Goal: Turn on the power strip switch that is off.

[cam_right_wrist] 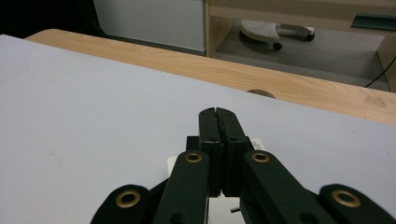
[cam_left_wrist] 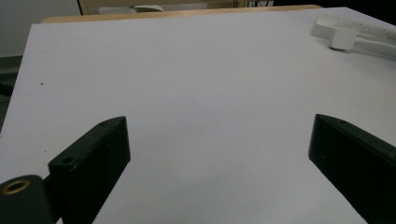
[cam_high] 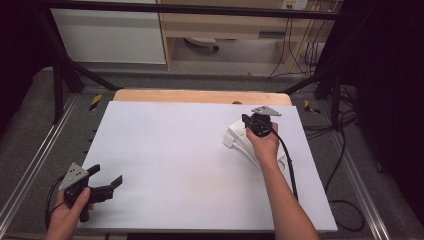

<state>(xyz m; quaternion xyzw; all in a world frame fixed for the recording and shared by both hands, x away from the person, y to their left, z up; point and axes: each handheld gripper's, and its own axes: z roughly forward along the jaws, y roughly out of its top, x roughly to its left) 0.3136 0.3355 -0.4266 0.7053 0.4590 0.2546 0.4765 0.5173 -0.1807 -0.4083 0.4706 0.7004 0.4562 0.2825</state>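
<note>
We rest the right gripper (cam_high: 254, 125), jaws fully closed and apparently holding nothing, on the white power strip (cam_high: 240, 140) at centre right, pressing gently, while the left gripper (cam_high: 105, 182) waits wide open at lower left.

A white sheet (cam_high: 175, 160) covers most of the wooden table (cam_high: 200, 96), whose bare strip shows along the sheet's 12 o'clock edge. Beyond it, toward 12 o'clock, stands a light wooden cabinet (cam_high: 220, 25) with a white wheeled base (cam_right_wrist: 268, 30) under it. At 11 o'clock is a white panel (cam_high: 107, 35). Black cables (cam_high: 340, 165) trail over the grey floor at 3 o'clock.
</note>
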